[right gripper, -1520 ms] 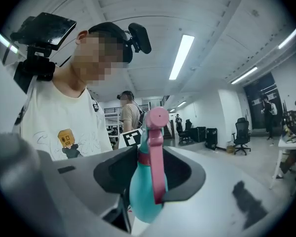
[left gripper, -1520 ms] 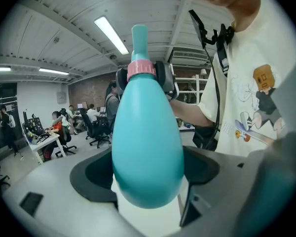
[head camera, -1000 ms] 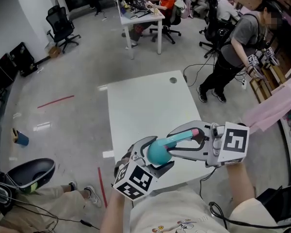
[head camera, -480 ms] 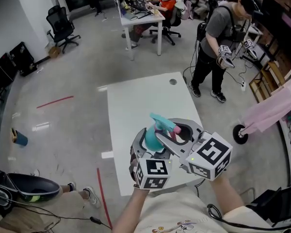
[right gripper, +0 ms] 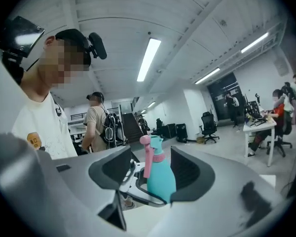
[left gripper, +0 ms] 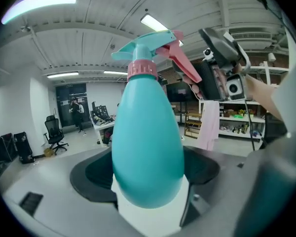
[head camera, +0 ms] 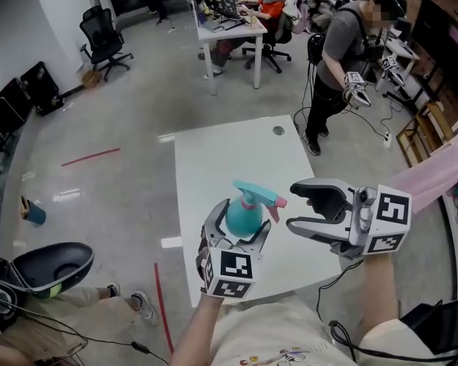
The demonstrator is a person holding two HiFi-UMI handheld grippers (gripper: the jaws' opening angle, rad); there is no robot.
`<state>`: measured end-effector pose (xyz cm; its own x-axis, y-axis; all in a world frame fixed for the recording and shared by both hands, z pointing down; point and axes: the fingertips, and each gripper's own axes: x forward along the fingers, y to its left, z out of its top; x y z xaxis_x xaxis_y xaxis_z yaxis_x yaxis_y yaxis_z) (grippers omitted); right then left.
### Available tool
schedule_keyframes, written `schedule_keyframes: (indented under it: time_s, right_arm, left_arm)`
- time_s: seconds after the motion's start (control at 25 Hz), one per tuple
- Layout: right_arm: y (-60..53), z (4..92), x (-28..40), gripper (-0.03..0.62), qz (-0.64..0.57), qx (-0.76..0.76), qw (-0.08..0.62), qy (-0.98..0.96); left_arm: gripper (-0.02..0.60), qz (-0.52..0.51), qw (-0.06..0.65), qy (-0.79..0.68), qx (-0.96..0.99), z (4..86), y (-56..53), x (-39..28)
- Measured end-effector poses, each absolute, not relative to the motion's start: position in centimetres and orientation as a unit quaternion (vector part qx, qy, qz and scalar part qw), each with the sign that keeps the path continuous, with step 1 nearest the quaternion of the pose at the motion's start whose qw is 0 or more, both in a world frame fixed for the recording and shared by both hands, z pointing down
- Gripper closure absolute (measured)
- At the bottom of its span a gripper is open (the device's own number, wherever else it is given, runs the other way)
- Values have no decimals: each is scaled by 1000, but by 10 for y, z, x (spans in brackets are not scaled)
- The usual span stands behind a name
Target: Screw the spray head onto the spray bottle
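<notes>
two hand-held grippers over a white desk (head camera: 229, 151): left hand-held gripper (head camera: 240, 239) clamped on teal spray bottle (head camera: 243, 216), spray head (head camera: 257, 193) seated on neck; right hand-held gripper (head camera: 294, 206) just opened, empty, near head. seemingly done bar final tightening.

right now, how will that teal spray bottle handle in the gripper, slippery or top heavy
Probably top-heavy: the spray bottle carries a tall spray head overhanging one side. Its smooth, rounded body looks slippery, so the left gripper likely needs a firm hold. Seems light plastic; fill level can't be seen.
</notes>
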<state>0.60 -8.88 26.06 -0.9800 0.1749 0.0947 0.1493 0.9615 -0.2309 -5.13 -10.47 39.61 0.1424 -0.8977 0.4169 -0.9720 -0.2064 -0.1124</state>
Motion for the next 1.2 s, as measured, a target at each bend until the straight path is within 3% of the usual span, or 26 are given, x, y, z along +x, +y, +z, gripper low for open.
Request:
schedule_keyframes:
  time_s: [0.44,1.12,1.2]
  right_arm:
    - [-122,294,-7,356,42,-4,136,-990]
    - [-84,288,-34,359,52,-71,128,-988]
    - [-83,290,-35,451,47,-72,129,-988]
  left_arm:
    - [175,210,77,-616,755,390,-107,-41]
    - [175,215,57,-594,773,387,-98,-28]
    - [175,216,56,-592,775,388,-100,-26]
